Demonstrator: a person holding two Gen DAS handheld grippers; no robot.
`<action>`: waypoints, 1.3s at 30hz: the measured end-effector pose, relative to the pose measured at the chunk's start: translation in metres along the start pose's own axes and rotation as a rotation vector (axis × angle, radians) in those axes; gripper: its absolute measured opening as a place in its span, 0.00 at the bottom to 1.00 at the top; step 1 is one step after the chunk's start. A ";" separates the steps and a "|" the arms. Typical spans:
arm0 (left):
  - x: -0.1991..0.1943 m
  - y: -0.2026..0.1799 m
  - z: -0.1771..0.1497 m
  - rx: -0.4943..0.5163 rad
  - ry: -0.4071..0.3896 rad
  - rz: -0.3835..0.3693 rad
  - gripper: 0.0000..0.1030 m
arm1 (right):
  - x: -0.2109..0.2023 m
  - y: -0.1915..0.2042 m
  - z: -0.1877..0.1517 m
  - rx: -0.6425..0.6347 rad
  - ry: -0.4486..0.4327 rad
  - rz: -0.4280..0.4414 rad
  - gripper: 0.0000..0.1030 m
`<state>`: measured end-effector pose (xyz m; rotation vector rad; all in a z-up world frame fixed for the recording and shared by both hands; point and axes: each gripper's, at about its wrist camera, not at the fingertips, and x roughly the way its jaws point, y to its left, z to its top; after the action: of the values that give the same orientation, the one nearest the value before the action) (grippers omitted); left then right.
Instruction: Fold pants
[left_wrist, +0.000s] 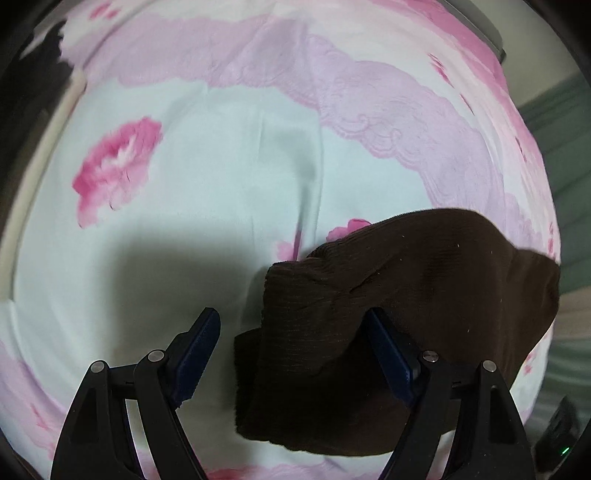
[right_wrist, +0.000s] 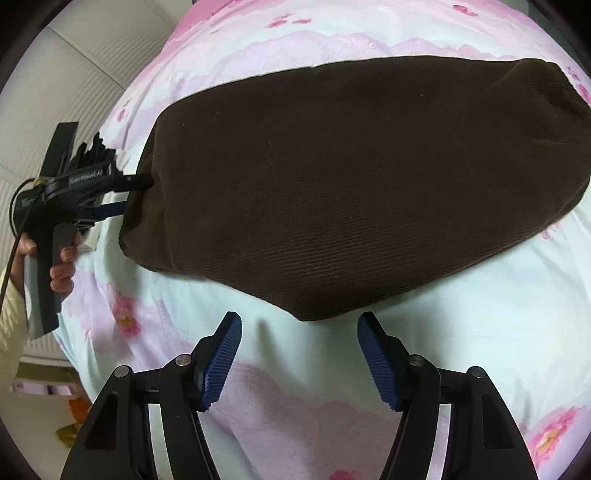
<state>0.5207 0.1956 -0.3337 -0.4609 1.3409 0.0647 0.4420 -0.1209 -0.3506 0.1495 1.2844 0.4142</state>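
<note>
On the floral bedsheet (right_wrist: 332, 369), both grippers' fingers (right_wrist: 221, 354) gape beside brown pants (right_wrist: 351, 184).

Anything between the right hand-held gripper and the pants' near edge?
Nothing but bare floral bedsheet, as the right wrist view shows. The right hand-held gripper stands open, just short of the brown pants.

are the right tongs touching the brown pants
Apart. The right wrist view shows the right tongs open, with a strip of pale bedsheet between both blue pads and the near edge of the brown pants.
</note>
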 end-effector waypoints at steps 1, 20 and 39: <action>0.000 0.000 0.001 -0.011 0.005 -0.016 0.67 | 0.001 0.002 0.000 -0.002 0.003 0.000 0.64; -0.103 -0.028 -0.012 0.020 -0.114 0.022 0.24 | -0.006 -0.007 0.008 -0.028 0.013 0.155 0.60; -0.059 -0.009 -0.028 0.037 0.009 0.149 0.26 | 0.003 -0.010 0.017 -0.078 0.017 0.133 0.27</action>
<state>0.4832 0.1897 -0.2795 -0.3294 1.3813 0.1610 0.4605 -0.1267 -0.3517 0.1661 1.2769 0.5795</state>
